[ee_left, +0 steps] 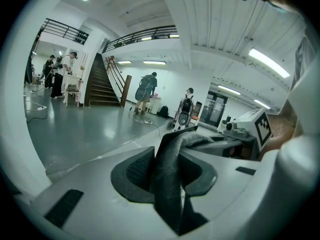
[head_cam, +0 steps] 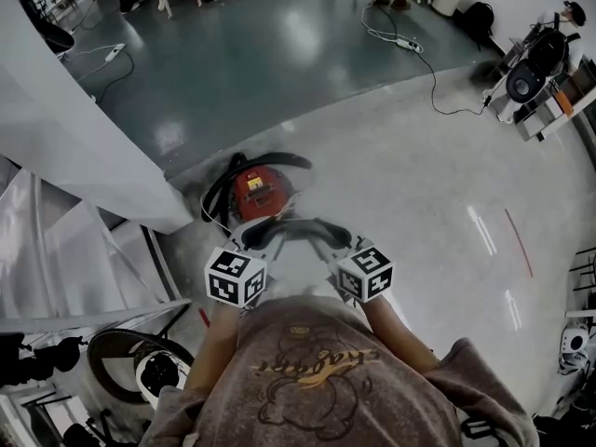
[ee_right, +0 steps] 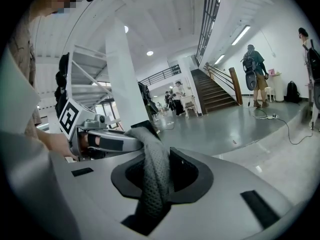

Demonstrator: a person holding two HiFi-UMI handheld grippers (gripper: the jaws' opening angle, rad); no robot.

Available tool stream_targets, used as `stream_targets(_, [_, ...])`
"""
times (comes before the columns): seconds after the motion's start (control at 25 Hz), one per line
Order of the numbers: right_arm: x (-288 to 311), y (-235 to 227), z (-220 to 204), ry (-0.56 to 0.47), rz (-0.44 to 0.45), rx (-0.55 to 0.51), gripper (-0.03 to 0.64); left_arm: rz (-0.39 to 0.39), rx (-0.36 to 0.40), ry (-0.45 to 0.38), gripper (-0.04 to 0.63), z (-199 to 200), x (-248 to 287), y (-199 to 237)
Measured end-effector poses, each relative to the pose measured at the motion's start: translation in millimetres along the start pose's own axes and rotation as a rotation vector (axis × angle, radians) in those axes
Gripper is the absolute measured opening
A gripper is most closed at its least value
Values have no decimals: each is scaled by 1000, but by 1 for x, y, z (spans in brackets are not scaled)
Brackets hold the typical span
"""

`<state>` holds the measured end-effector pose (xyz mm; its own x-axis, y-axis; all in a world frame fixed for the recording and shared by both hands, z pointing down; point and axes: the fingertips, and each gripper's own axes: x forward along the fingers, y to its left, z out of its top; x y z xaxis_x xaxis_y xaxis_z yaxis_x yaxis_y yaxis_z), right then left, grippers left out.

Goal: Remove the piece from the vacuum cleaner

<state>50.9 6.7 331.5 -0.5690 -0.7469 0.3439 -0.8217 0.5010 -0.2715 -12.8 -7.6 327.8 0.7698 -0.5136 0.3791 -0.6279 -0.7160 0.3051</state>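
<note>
In the head view a red vacuum cleaner [head_cam: 256, 192] stands on the floor below my hands, with a black hose [head_cam: 216, 194] looped round it. A dark grey, textured, flexible piece [head_cam: 296, 231] arches between my two grippers above it. My left gripper [head_cam: 259, 246] is shut on one end of that piece [ee_left: 170, 159]. My right gripper [head_cam: 333, 248] is shut on the other end [ee_right: 152, 156]. In each gripper view the piece runs out of the jaws towards the other gripper [ee_left: 245, 131] [ee_right: 92, 134]. Whether the piece still touches the vacuum cleaner is hidden.
A white slanted column [head_cam: 74, 128] rises close at the left. A black wheeled device [head_cam: 140, 361] sits at the lower left. Cables and a power strip [head_cam: 408, 43] lie on the dark floor farther off. People stand by a staircase [ee_left: 100, 84] in the distance.
</note>
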Motion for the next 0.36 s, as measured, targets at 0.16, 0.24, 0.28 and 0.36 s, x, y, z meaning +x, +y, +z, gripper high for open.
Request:
stream_targets(0.16, [0,-1,-1,5,-8,2,69,3,-9,1,94,-1,0,0])
stream_targets(0.24, [1,-1,-2,5,-8,3,69,4,-12,1,94,-2,0,1])
stream_targets(0.28, [1,-1,-2,5,-8,3,69,4,-12,2,92,-2,1,1])
stream_targets(0.36, [1,-1,-3,5,-7,3,69,6,-13,1,94,-3,1,1])
